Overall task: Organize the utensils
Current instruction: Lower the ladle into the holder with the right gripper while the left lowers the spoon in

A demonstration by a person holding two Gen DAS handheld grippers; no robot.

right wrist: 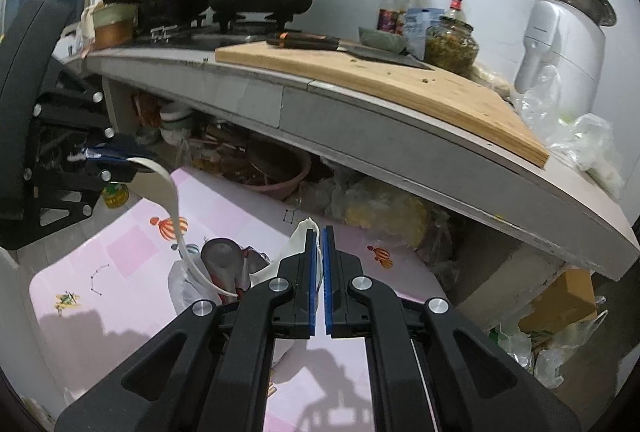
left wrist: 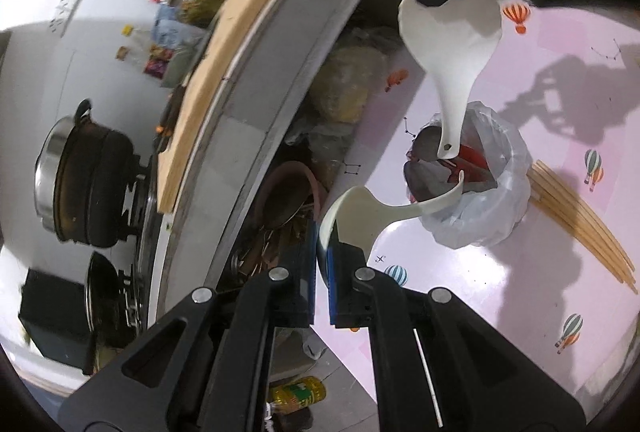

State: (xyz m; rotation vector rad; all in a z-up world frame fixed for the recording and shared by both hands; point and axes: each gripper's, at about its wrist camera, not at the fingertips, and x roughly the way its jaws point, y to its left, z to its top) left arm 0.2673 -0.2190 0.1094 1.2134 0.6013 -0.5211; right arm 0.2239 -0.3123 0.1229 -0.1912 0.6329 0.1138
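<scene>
Both grippers pinch white ceramic soup spoons (left wrist: pixel 448 44) by the bowl; the handles, meeting ahead of the fingers, could knock the plastic-lined cup (left wrist: pixel 486 200) over.

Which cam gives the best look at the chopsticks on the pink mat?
Left wrist view. The wooden chopsticks lie on the pink mat beside the bag-lined utensil holder, seen nearly full length. In the right wrist view they do not show at all; the right gripper covers much of the mat there.

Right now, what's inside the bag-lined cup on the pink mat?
Inside the bag-lined cup: metal spoons, something red, and both white spoons' handle tips. Its bottom is hidden.
</scene>
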